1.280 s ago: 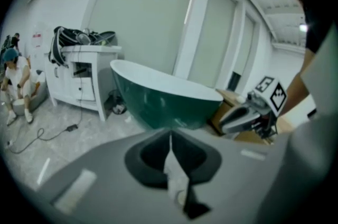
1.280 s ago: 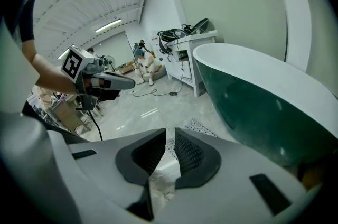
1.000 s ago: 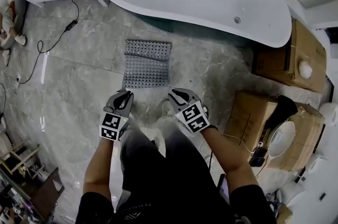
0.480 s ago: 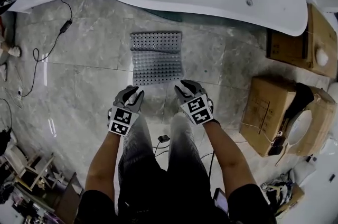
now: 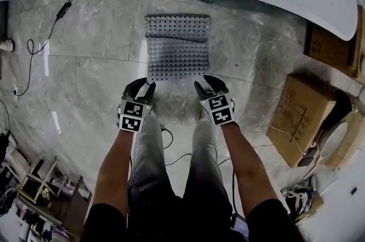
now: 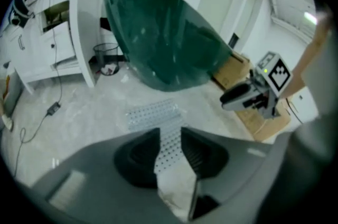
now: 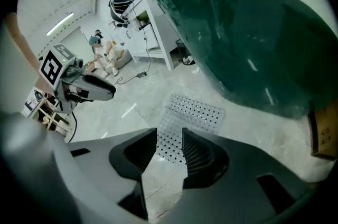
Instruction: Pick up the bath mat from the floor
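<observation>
Opening just now, the left gripper [image 5: 144,85] and right gripper [image 5: 207,84] are empty, jaws partly apart. The mat [image 5: 177,47] lies flat, so they might miss its thin edge.

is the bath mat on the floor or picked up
On the floor: the bath mat lies on the tiles, ahead of the left gripper and right gripper, whose jaws have just been opening with nothing held.

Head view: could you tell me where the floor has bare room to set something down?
Bare floor lies left of the bath mat, up to the black cable, and between mat and cardboard box. The right edge and lower-left corner are crowded.
</observation>
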Demonstrator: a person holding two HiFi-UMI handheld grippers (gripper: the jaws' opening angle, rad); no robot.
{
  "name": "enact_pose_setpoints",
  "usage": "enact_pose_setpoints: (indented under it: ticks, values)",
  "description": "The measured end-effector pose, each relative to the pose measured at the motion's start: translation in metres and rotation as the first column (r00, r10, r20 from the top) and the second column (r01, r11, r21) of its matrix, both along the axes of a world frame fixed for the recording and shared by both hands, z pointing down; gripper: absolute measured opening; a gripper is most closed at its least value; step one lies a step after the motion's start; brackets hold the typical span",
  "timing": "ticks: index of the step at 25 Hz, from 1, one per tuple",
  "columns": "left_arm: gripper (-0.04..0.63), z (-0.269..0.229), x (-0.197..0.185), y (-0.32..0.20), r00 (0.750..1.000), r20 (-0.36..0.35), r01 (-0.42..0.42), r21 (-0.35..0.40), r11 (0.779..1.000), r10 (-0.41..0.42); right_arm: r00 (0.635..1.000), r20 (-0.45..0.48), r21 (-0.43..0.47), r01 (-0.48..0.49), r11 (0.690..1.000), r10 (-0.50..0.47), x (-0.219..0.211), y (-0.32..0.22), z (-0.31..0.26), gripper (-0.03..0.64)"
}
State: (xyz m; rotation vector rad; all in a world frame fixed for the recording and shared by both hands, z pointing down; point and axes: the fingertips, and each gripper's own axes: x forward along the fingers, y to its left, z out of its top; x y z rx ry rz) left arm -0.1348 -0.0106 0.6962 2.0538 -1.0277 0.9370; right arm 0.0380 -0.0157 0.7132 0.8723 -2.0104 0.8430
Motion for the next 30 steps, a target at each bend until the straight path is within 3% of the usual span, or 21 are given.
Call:
enact_pose_setpoints:
  ticks: [12, 18, 30]
  values:
    - [0.146, 0.114, -0.012, 0.009, 0.988, 0.037, 0.151, -0.111, 0.982, -0.148, 0.998, -0.03, -0.089, -0.051, 0.995, 0.049, 0.019, 0.002, 0.103, 0.173]
    - [0.158, 0.17, -0.016, 0.011, 0.982, 0.065, 0.184, -0.149, 0.972, -0.176, 0.995, -0.062, -0.119, -0.084, 0.989, 0.077, 0.036, 0.006, 0.152, 0.178]
    - [0.16, 0.256, -0.004, -0.005, 0.992, 0.094, 0.092, -0.133, 0.987, -0.079, 0.978, -0.124, -0.156, -0.188, 0.97, 0.169, 0.066, 0.01, 0.25, 0.187]
